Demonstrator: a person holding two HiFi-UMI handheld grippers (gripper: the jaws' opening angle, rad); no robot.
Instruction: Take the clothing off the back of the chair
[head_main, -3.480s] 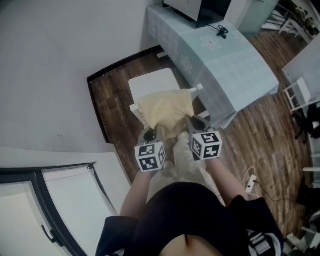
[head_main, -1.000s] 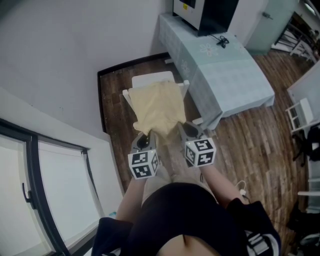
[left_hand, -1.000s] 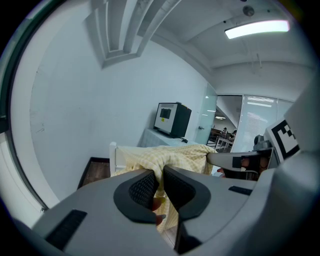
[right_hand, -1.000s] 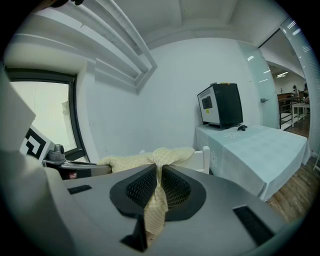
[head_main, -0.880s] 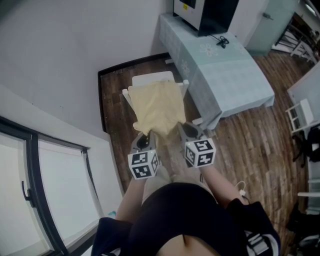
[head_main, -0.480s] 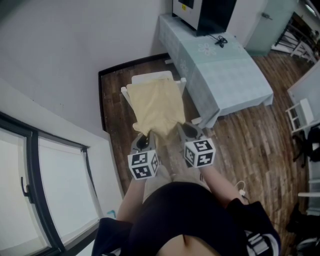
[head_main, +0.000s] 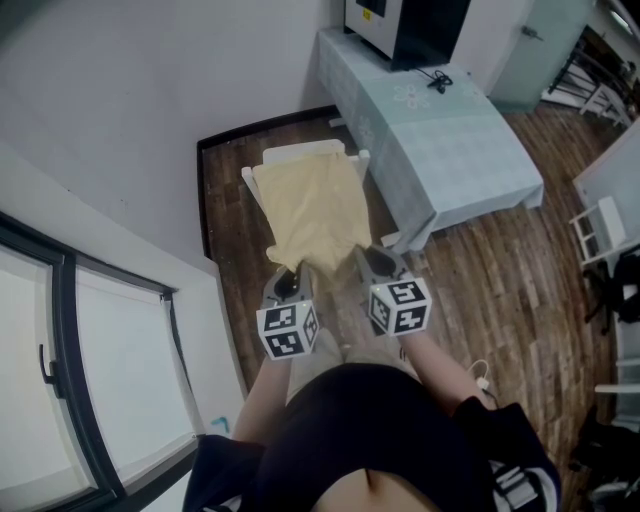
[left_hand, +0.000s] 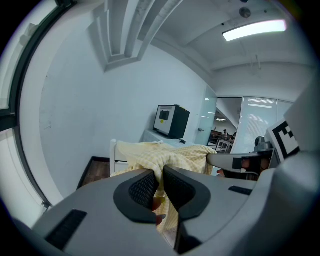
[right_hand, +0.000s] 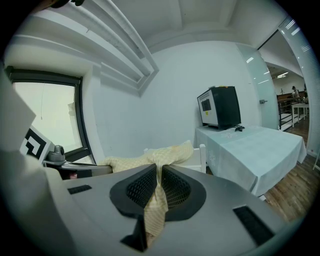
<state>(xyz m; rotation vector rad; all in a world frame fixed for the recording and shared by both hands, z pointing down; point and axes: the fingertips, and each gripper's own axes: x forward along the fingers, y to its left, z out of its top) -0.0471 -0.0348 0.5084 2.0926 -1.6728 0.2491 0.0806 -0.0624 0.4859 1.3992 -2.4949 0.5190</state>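
Pale yellow checked clothing (head_main: 312, 210) (white chair (head_main: 300, 152))

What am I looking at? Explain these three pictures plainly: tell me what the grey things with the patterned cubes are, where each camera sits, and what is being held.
There is no robot here. A person holds a grasping tool in each hand: the left tool and the right tool. The patterned cubes are part of them. The head view comes from a camera on the person's head, looking steeply down. The two gripper views come from cameras riding on each tool, looking along its jaws. Both tools are shut on a pale yellow cloth, whose far end lies over a white chair. Beside the chair stands a table with a light blue cover, on a wooden floor.
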